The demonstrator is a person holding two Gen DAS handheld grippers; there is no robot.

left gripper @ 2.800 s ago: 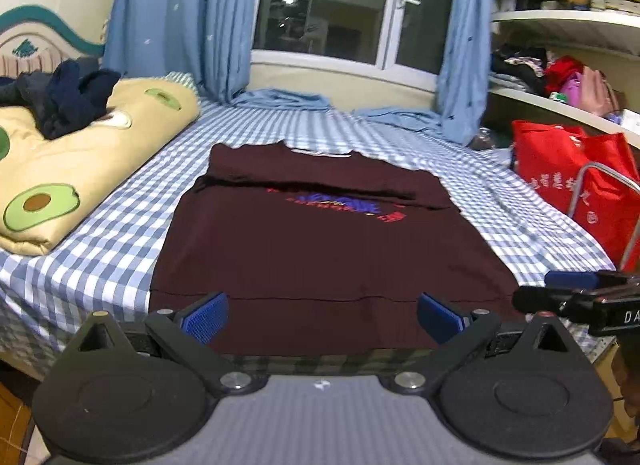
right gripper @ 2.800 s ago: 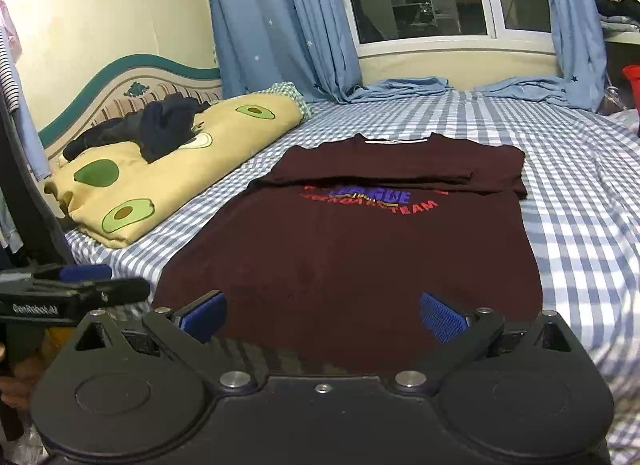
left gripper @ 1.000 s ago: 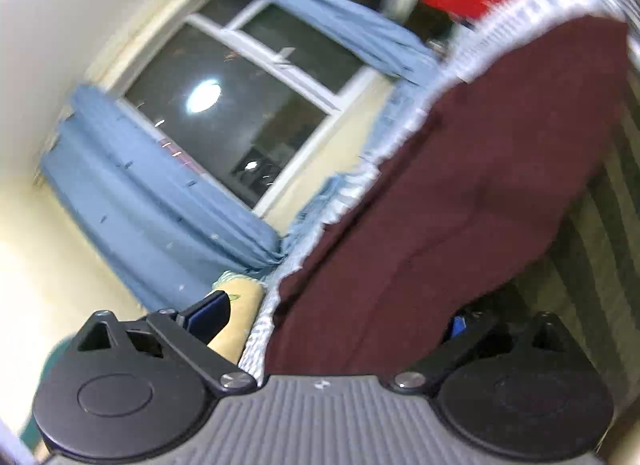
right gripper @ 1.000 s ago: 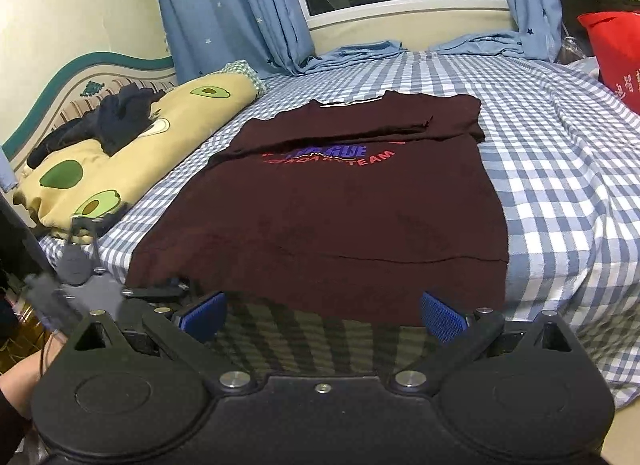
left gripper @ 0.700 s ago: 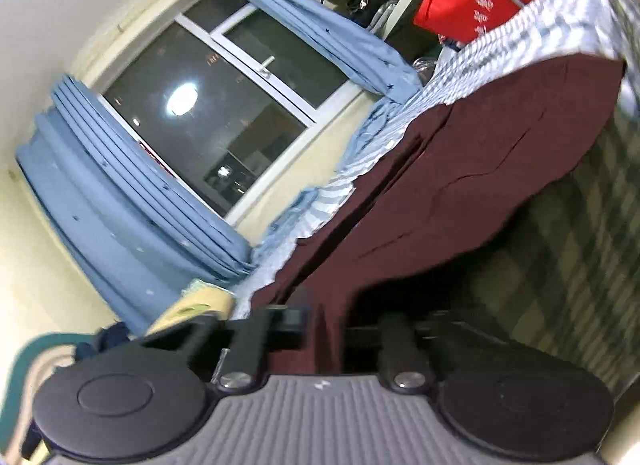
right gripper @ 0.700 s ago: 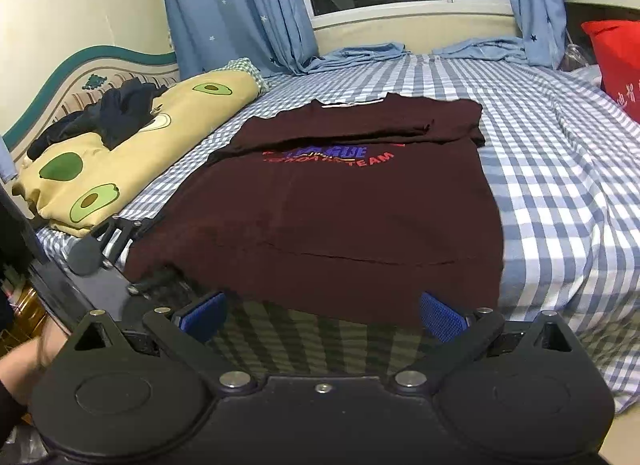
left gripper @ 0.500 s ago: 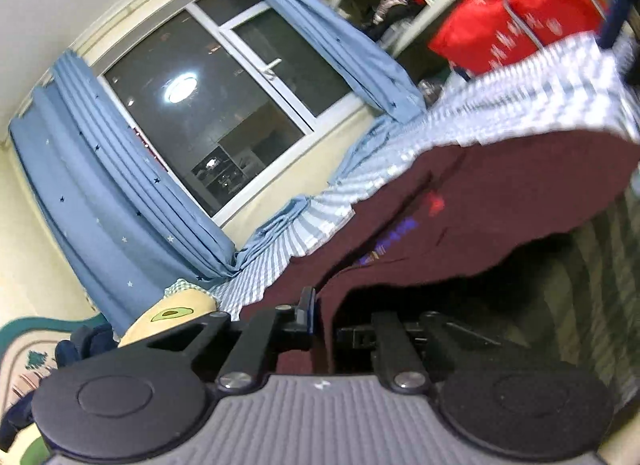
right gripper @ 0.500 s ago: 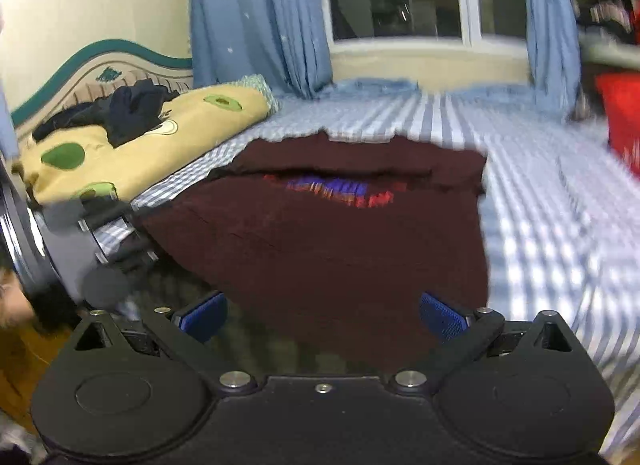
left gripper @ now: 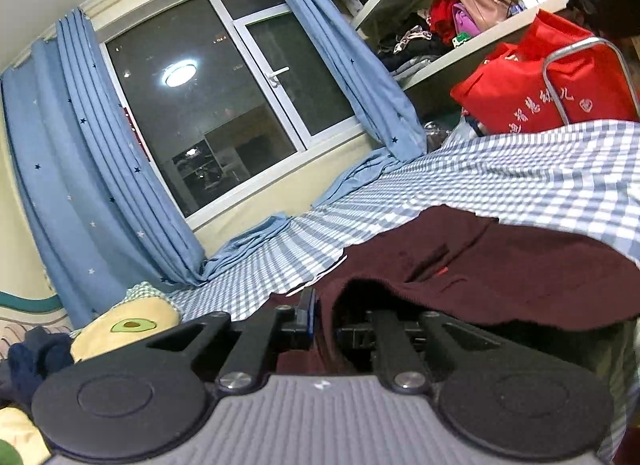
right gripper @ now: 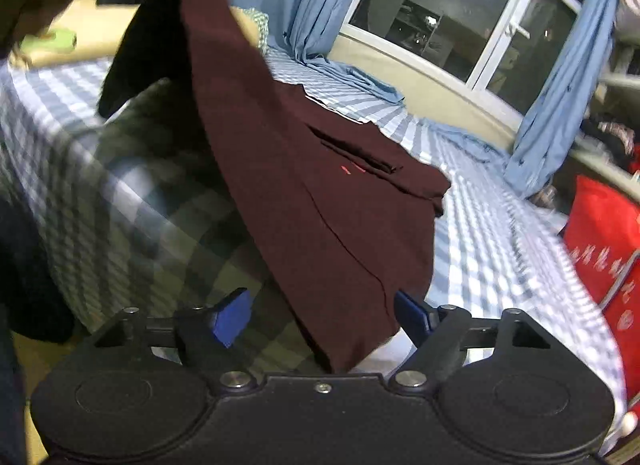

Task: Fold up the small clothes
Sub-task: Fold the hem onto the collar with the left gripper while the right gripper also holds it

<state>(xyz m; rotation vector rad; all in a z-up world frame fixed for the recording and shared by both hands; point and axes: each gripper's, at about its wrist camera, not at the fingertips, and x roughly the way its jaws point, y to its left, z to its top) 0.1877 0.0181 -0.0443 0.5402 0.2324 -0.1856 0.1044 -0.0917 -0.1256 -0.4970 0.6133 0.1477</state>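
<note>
My left gripper (left gripper: 320, 323) is pinched shut on the near hem of the maroon T-shirt (left gripper: 500, 273), the cloth bunched between the blue pads and draping over the right finger at the bottom centre of the left wrist view. From there the shirt runs away toward the middle right of that frame, its long axis lying from my grip toward the collar end, which rests on the blue-checked bedsheet (left gripper: 520, 173). In the right wrist view the shirt (right gripper: 312, 193) rises as a slanted sheet from the lower centre to the upper left of the frame, where its lifted corner is held up; its far, folded sleeve end lies flat on the bed at centre. My right gripper (right gripper: 320, 315) is spread wide, and the shirt's lower corner hangs between its fingers without being clamped. Around it: blue curtains (left gripper: 100, 193) and a dark window (left gripper: 224, 113) at upper centre, an avocado-print pillow (left gripper: 128, 329) at lower left, and a red bag (left gripper: 540, 85) at upper right.
</note>
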